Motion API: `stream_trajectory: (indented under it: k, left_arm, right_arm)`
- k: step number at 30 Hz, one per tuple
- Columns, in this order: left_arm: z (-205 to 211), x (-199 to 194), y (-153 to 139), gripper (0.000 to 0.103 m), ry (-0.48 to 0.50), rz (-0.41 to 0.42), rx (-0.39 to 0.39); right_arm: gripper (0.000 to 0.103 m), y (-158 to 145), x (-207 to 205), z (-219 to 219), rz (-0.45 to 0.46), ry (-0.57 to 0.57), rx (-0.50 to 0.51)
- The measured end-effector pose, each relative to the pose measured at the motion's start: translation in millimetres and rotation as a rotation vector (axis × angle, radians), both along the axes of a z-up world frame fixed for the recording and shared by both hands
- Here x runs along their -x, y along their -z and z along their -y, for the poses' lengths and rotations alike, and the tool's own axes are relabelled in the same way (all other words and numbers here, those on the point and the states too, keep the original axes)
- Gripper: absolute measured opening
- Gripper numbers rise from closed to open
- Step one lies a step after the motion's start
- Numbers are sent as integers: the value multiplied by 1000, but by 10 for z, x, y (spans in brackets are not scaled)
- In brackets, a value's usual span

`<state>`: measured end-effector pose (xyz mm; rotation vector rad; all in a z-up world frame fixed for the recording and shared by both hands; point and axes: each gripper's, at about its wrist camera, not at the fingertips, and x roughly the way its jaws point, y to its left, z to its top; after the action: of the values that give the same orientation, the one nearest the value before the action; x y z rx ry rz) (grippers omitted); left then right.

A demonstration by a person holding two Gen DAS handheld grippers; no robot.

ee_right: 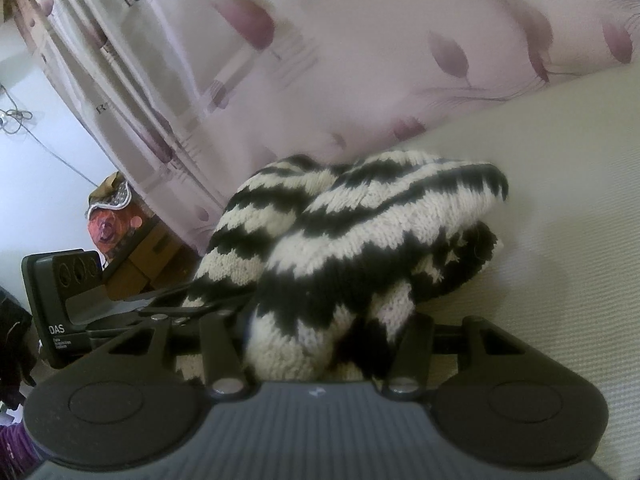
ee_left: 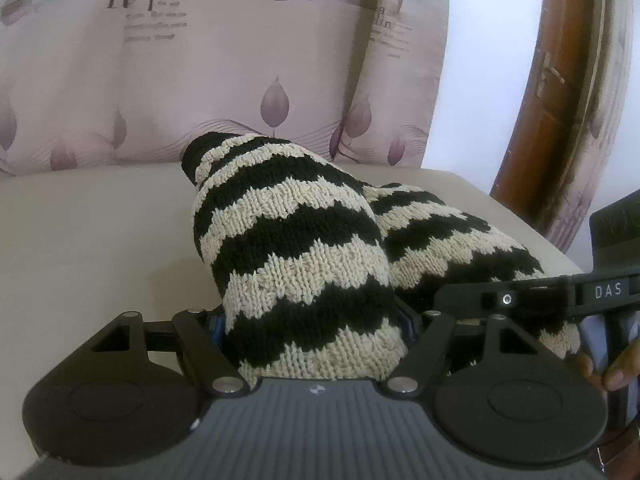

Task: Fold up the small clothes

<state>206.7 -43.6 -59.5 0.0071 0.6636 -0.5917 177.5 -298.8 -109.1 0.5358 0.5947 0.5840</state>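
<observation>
Striped knit garment, black and cream zigzag, bunched in a heap on the beige table, near its far edge by the curtain. Left gripper pinches a thick fold of the knit; right gripper pinches another bunch just beside it. Wooden door beyond the table's right corner. A person's fingertips at the right gripper's handle.

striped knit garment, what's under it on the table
The black and cream zigzag-striped knitted garment is bunched, its near end in the left claw. Bare beige table shows around it. Whatever lies beneath the bunched part is covered by the knit.
</observation>
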Motion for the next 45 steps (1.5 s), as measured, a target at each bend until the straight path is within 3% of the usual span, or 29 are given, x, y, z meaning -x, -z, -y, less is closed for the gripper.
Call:
stream_trajectory:
  k: [45]
  left_arm:
    - [-314,276,-150,72,-27,20,-19]
  right_arm:
    - [52,-40,211,-302,17,-30,-29]
